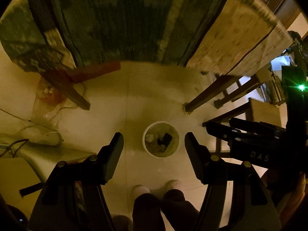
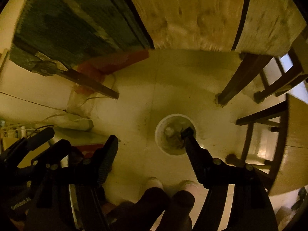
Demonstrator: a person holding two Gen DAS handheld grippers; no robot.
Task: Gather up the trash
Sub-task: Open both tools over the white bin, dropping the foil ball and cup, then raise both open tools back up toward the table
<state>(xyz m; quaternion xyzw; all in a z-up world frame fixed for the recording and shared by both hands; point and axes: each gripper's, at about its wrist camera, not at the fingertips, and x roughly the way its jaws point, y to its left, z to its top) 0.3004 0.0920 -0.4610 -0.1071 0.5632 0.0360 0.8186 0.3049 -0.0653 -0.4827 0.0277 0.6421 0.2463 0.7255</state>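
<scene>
A white round trash bin (image 1: 148, 150) stands on the pale floor below me, with crumpled trash and a dark piece (image 1: 164, 140) inside. It also shows in the right wrist view (image 2: 159, 140). My left gripper (image 1: 154, 144) is open and empty, held high over the bin. My right gripper (image 2: 151, 140) is open and empty too, its right fingertip (image 2: 187, 132) over the bin's opening. The right gripper also shows at the right of the left wrist view (image 1: 221, 127). The left gripper shows at the lower left of the right wrist view (image 2: 46, 136).
A table with a green cloth (image 1: 115, 23) and a pale floral cloth (image 1: 234, 36) lies ahead, on dark wooden legs (image 1: 209, 92). Chair legs (image 2: 256, 119) stand to the right. Plastic bags (image 1: 48, 104) and cables lie at left. The person's feet (image 1: 156, 188) are below.
</scene>
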